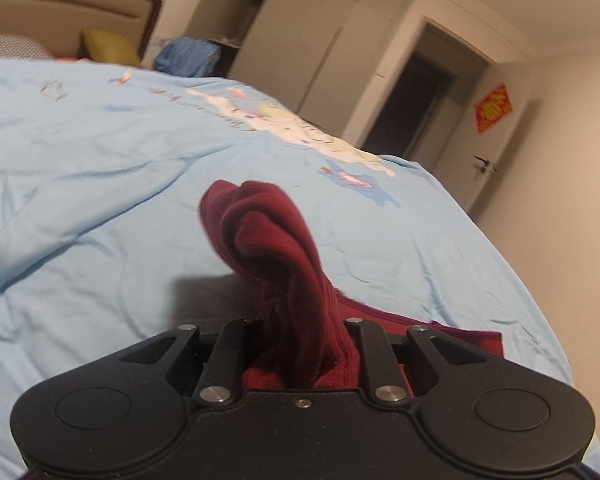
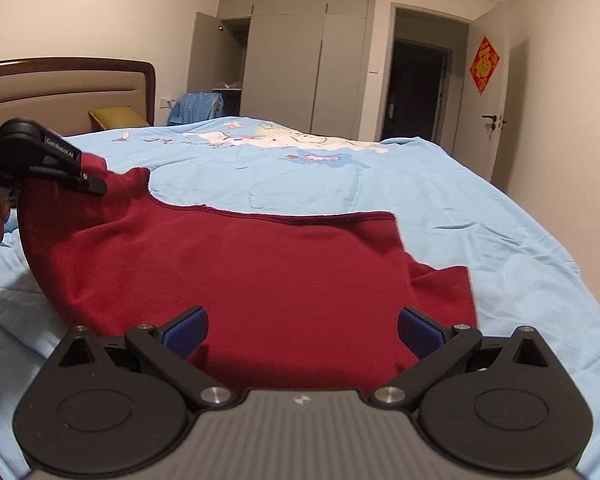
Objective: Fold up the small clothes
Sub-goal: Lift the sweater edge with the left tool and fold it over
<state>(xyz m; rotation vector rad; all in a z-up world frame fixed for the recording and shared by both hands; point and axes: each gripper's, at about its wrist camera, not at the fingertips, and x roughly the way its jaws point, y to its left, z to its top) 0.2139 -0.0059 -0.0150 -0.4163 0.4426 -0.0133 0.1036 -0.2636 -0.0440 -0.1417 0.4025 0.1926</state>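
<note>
The left gripper [image 2: 94, 184] pinched a bunched corner of the red shirt [image 2: 260, 280] and held it up off the blue blanket [image 2: 480, 220]. The right gripper [image 2: 302, 330] stood wide open over the shirt's near edge, holding nothing.

Garment [image 2: 260, 276]: dark red knitted cloth, matt, finely ribbed. Bed cover [image 2: 480, 224]: light blue woven cloth, matt, creased. Right gripper [image 2: 302, 334]: matt black plastic, bright metal pins, blue pads [image 2: 186, 338]. Headboard [image 2: 72, 92]: glossy wood frame.
</note>
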